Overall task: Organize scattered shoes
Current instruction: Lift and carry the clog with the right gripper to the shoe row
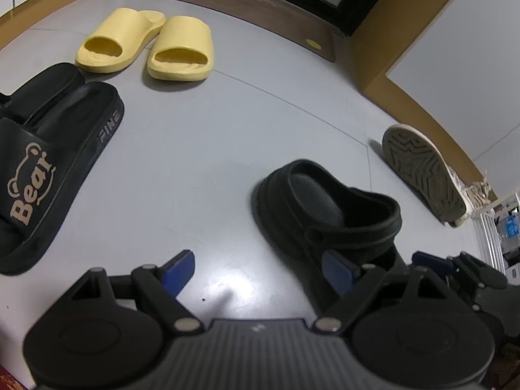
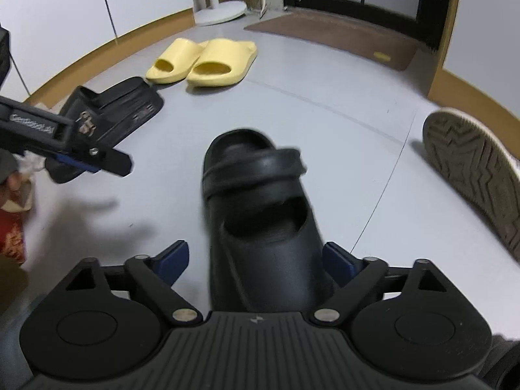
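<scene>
Grey floor point(image 1: 227, 136), right gripper point(image 2: 256, 260) spread wide astride black clog point(image 2: 260, 221), pads clear of it, left gripper point(image 1: 260, 269) spread wide over bare floor, 2 yellow slides point(image 1: 146, 45) paired near doormat point(image 1: 260, 9), black slides point(image 1: 48, 149) alongside, sneaker point(image 1: 425, 175) tipped on its side near wall.

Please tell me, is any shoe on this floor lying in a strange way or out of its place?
Yes. The sneaker near the wall lies tipped on its side, with its sole showing. The black clog lies alone mid-floor, no partner visible. The yellow slides sit neatly paired.
</scene>
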`<state>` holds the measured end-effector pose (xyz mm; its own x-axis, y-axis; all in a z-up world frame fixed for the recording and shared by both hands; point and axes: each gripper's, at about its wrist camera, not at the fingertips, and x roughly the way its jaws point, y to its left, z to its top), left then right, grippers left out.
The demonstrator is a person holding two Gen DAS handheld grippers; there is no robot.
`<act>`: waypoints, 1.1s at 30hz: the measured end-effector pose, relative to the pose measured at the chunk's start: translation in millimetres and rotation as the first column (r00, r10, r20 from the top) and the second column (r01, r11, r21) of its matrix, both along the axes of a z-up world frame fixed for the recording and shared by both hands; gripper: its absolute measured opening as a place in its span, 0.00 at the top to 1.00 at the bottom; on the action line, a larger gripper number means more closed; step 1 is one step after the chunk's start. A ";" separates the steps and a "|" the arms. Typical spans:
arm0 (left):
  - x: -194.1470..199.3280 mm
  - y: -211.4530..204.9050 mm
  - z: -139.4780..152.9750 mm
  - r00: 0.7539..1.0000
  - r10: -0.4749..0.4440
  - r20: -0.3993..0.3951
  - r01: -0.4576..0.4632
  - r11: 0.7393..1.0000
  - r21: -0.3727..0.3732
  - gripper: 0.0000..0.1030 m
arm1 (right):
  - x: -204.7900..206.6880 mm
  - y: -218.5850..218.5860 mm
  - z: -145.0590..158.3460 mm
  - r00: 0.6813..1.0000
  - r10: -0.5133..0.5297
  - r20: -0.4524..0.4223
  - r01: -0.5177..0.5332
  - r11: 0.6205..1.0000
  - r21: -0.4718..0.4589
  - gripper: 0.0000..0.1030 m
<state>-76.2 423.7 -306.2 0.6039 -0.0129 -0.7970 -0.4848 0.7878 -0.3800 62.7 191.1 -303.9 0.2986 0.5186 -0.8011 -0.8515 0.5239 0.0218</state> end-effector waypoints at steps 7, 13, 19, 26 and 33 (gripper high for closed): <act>2.2 1.5 -1.3 1.000 -0.005 -0.006 0.005 1.000 0.002 0.15 | 15.3 20.8 -16.6 0.999 0.033 -0.014 -0.034 0.998 -0.056 0.09; 1.9 2.1 -2.6 1.000 -0.006 -0.007 0.006 1.000 -0.002 0.15 | 12.3 23.0 -23.5 1.000 -0.021 -0.020 0.019 0.996 -0.083 0.10; 2.2 5.8 -0.2 1.000 0.000 0.000 0.000 1.000 0.003 0.15 | 12.4 11.5 -17.6 0.981 -0.167 -0.097 0.159 0.984 -0.083 0.18; 4.5 4.7 1.2 1.000 -0.011 0.002 0.011 1.000 0.008 0.15 | 15.0 12.5 -21.1 0.978 -0.179 -0.104 0.171 0.982 -0.085 0.13; 4.0 7.3 -0.5 1.000 -0.006 -0.003 0.006 1.000 0.005 0.15 | 23.9 16.3 -30.8 0.978 -0.151 -0.144 0.140 0.986 -0.087 0.09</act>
